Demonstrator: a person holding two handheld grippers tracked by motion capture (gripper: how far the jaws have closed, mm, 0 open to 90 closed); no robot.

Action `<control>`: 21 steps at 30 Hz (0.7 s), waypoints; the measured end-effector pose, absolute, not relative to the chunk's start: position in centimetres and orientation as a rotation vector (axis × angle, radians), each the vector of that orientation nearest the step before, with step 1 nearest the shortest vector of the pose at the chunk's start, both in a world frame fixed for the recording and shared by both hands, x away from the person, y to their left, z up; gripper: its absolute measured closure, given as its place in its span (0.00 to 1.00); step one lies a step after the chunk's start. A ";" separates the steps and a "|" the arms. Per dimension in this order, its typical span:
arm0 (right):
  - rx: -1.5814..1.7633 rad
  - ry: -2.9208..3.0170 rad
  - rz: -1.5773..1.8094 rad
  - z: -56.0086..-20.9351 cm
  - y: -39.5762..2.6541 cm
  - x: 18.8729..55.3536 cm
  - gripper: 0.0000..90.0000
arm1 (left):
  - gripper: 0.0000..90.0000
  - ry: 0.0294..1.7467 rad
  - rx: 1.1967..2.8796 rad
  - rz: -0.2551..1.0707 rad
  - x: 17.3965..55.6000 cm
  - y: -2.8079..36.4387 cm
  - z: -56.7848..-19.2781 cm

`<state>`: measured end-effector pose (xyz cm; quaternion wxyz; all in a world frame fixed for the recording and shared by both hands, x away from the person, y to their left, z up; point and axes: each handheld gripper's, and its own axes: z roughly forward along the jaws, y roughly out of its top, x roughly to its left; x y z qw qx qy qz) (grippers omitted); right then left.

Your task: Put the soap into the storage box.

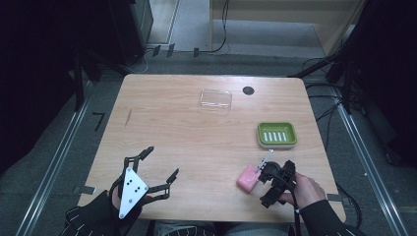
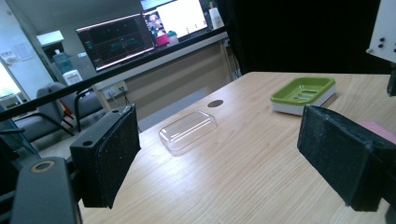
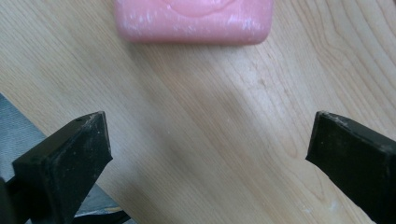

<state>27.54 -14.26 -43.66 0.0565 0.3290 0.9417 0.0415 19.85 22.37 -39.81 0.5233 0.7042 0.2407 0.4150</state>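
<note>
Soap (image 1: 247, 178): pink bar, flat on table (image 1: 196, 137) near front edge, beside right gripper (image 3: 210, 149), jaws wide, empty. Risk: slick bar skids from closing jaws. Left gripper (image 1: 160, 164) open, idle.

The high view looks down on the whole light wooden table (image 1: 196, 132); both gripper views sit close, sharing the pink soap bar (image 3: 194, 21).

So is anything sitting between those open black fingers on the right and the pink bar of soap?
Nothing visible: only bare wooden table lies between the right gripper and the pink bar of soap, which lies just ahead of its open fingers.
</note>
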 end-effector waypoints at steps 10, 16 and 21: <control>0.936 2.866 0.173 -42.9 -12.5 28.2 0.00 | 0.15 0.576 1.685 0.995 19.8 22.4 -39.8; 0.902 2.875 0.181 -42.5 -11.5 28.6 0.00 | 0.15 0.576 1.683 0.994 19.8 22.4 -39.8; 0.889 2.884 0.192 -42.4 -10.6 29.1 0.00 | 0.15 0.577 1.686 0.991 19.9 22.4 -39.8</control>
